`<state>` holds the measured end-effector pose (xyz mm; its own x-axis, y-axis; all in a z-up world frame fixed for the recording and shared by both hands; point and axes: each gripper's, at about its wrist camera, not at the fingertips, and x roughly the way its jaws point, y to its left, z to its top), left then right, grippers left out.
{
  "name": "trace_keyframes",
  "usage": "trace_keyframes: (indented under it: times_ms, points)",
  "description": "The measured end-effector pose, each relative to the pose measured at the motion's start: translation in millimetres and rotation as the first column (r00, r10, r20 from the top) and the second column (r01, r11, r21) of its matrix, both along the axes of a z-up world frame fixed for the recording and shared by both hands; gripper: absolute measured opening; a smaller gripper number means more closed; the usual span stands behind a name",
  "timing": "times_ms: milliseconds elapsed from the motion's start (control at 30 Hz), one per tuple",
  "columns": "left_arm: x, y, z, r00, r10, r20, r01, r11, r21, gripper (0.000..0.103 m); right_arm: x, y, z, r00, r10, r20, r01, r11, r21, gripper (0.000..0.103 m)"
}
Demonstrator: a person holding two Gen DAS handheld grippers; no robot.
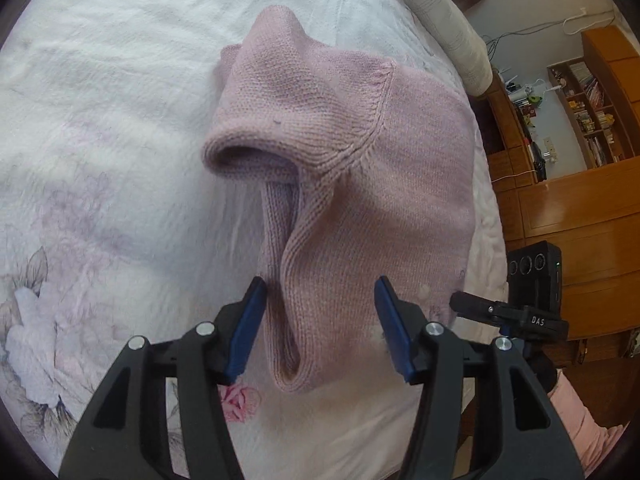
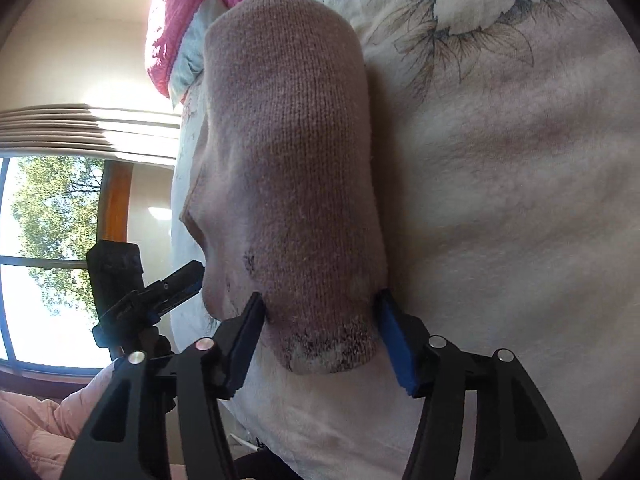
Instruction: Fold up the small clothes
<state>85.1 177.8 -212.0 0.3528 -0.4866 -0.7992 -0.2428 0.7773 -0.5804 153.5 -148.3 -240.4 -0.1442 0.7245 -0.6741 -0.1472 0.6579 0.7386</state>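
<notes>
A pink knitted sweater [image 1: 340, 152] is seen lying on a white bedcover [image 1: 100, 120] printed with pale flowers, in the left wrist view. The garment fills the centre of that view, running from about 12 o'clock down to 6 o'clock. One sleeve is folded over the body, and a rounded open fold of knit is seen at about 9 o'clock of the garment. A long vertical crease runs down toward the left gripper [image 1: 320, 332].

The left gripper's blue-padded fingers [image 1: 248, 328] are spread wide apart, with the lower edge of the sweater lying between them. No fabric is pinched; the pads stand just beside the cloth on either side.

In the right wrist view, the same sweater [image 2: 288, 160] is shown as a rounded, folded bundle on the bedcover [image 2: 500, 200]. Its near end lies between the fingers of the right gripper [image 2: 320, 332], which are likewise spread open. Whether the pads touch the knit cannot be told.

A bright pink cloth [image 2: 192, 8] is seen at 11 o'clock, beyond the sweater. A window [image 2: 48, 240] with trees outside is seen at 9 o'clock. Wooden shelves [image 1: 592, 120] are visible at 3 o'clock in the left wrist view.
</notes>
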Motion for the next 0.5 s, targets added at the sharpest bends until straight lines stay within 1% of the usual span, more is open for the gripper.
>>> trace_keyframes:
  times_ms: [67,133,167,200,233,267,300,333,400,433,467,500]
  points:
    - [-0.7,-7.6,-11.3,0.999,-0.009,-0.043,0.010,0.999,0.030,0.055,-0.8,-2.3,-1.0,1.000,-0.006,0.004,0.006,1.000,-0.008,0.049]
    - [-0.4,-10.7,-23.0,0.997,0.006,-0.083,-0.002,0.999,0.040,0.056,0.0,4.6,-2.8,1.000,0.019,0.022,-0.018,0.998,-0.059,0.048]
    - [0.4,-9.8,-28.1,0.995,0.021,-0.101,-0.017,0.999,0.036,0.057,-0.1,9.1,-5.5,0.999,0.029,0.027,-0.026,0.996,-0.090,0.050]
    - [1.6,-9.2,-30.3,0.993,0.035,-0.112,-0.031,0.999,0.037,0.057,-1.1,11.7,-9.3,0.999,0.033,0.012,-0.032,0.993,-0.113,0.054]
    - [5.6,-10.9,-28.2,0.992,0.045,-0.118,-0.040,0.998,0.044,0.057,-2.1,15.5,-10.0,0.999,0.040,0.007,-0.038,0.991,-0.125,0.055]
    - [6.8,-12.2,-26.2,0.991,0.051,-0.126,-0.045,0.998,0.055,0.057,-4.2,16.2,-7.0,0.999,0.046,0.017,-0.043,0.988,-0.147,0.059]
    - [8.7,-14.3,-21.2,0.990,0.056,-0.130,-0.048,0.997,0.062,0.055,-6.6,17.2,-0.9,0.998,0.054,0.033,-0.047,0.983,-0.179,0.064]
    - [11.4,-18.1,-13.3,0.990,0.058,-0.128,-0.049,0.996,0.072,0.055,-8.2,19.9,6.8,0.996,0.065,0.056,-0.051,0.975,-0.215,0.067]
    - [3.4,-14.8,-1.5,0.991,0.061,-0.123,-0.048,0.993,0.107,0.055,-12.9,23.5,24.7,0.990,0.092,0.106,-0.058,0.956,-0.289,0.077]
    - [2.0,-14.4,7.1,0.991,0.065,-0.115,-0.052,0.992,0.115,0.055,-16.3,24.8,33.8,0.986,0.103,0.130,-0.057,0.947,-0.317,0.079]
    - [0.0,-14.5,16.7,0.992,0.072,-0.105,-0.059,0.990,0.125,0.056,-19.1,24.8,42.0,0.983,0.110,0.146,-0.054,0.938,-0.342,0.084]
    - [-1.8,-15.1,26.8,0.993,0.078,-0.094,-0.064,0.988,0.140,0.058,-21.6,24.8,49.8,0.981,0.115,0.158,-0.049,0.927,-0.371,0.087]
